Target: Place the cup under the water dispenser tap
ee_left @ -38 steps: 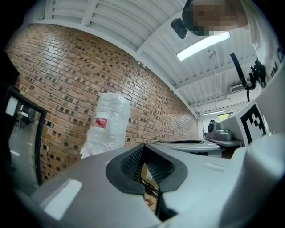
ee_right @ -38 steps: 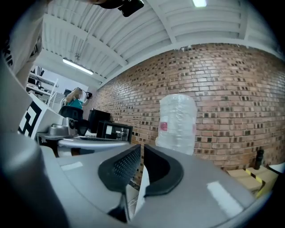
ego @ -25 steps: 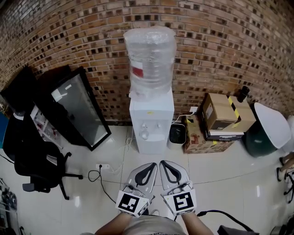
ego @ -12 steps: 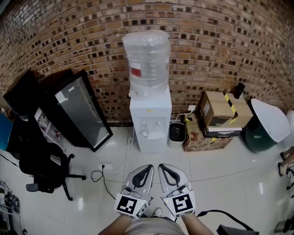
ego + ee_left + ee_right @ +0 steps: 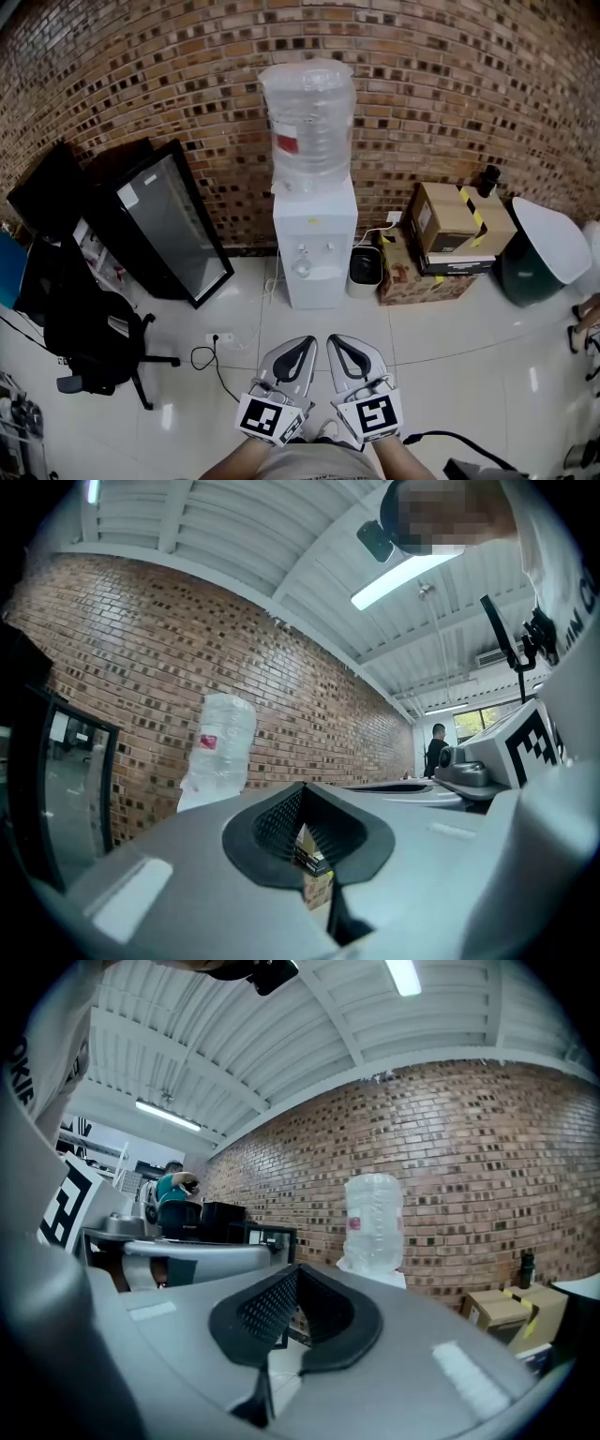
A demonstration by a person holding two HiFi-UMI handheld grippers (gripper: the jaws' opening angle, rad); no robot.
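Against half a second ago, the water dispenser [image 5: 316, 246] sits a little further right in the head view, and slightly more white tiled floor [image 5: 450, 347] shows between its base and the grippers. The left gripper [image 5: 305, 340] and right gripper [image 5: 336, 338] keep the same pose, side by side and level, pointing at the dispenser. Each has its jaws closed tip to tip with nothing between them.

A small pale round thing [image 5: 302, 269] sits in the dispenser's tap recess. It is too small to tell whether it is the cup.

The dispenser stands against the brick wall [image 5: 450, 84], carrying its water bottle [image 5: 309, 112]. A small bin [image 5: 366, 269] stands just beside it on the right, with cardboard boxes [image 5: 455, 230] beyond. On the left a black glass-fronted cabinet [image 5: 173, 230] leans at an angle, with an office chair [image 5: 84, 328] nearer. A socket strip with its cable [image 5: 217, 339] lies on the floor left of the grippers. The tiles straight ahead, between jaws and dispenser, are bare.
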